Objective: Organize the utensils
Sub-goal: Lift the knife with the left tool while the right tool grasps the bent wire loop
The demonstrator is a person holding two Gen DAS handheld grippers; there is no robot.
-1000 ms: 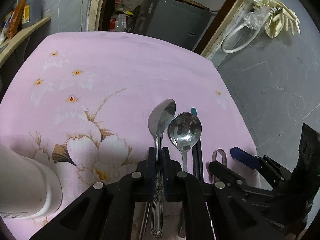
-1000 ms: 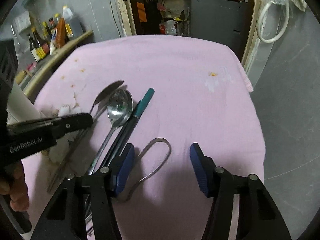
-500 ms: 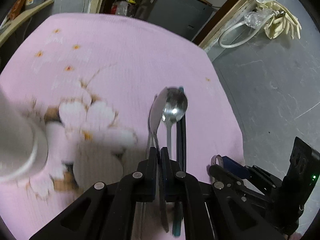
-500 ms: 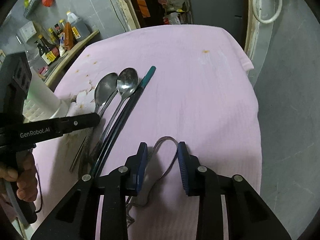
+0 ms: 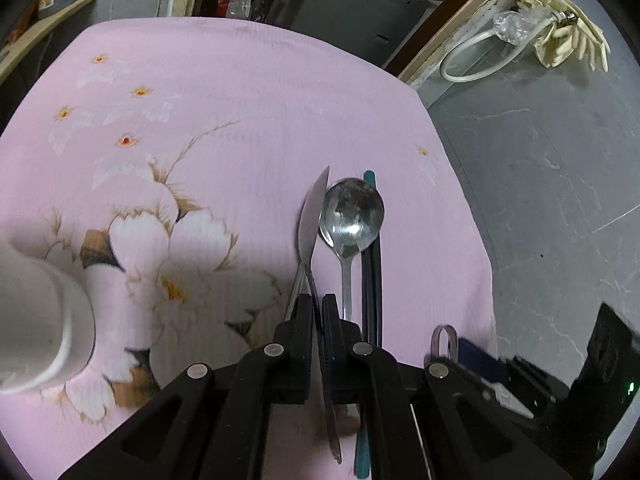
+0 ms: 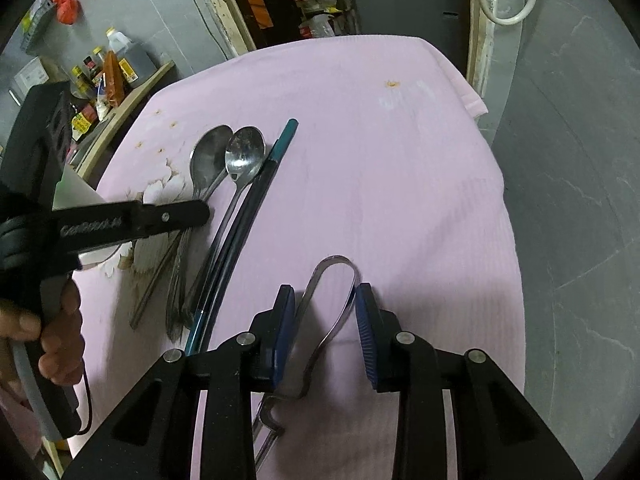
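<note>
Two spoons are being counted on the pink cloth [image 6: 400, 184]: one spoon [image 5: 310, 220] is being gripped by its handle in the clenched left gripper [image 5: 318, 320], its bowl turned on edge, and a second spoon [image 5: 352, 212] is lying just beside it. Dark chopsticks [image 6: 244, 232] are lying alongside. One looped metal tool [image 6: 332, 304] is being straddled by the right gripper [image 6: 324, 336], whose jaws have just been closing; contact cannot be told. A white cup [image 5: 36, 320] is standing at the left, its contents hidden. Grey floor [image 5: 560, 180] is showing beyond.
</note>
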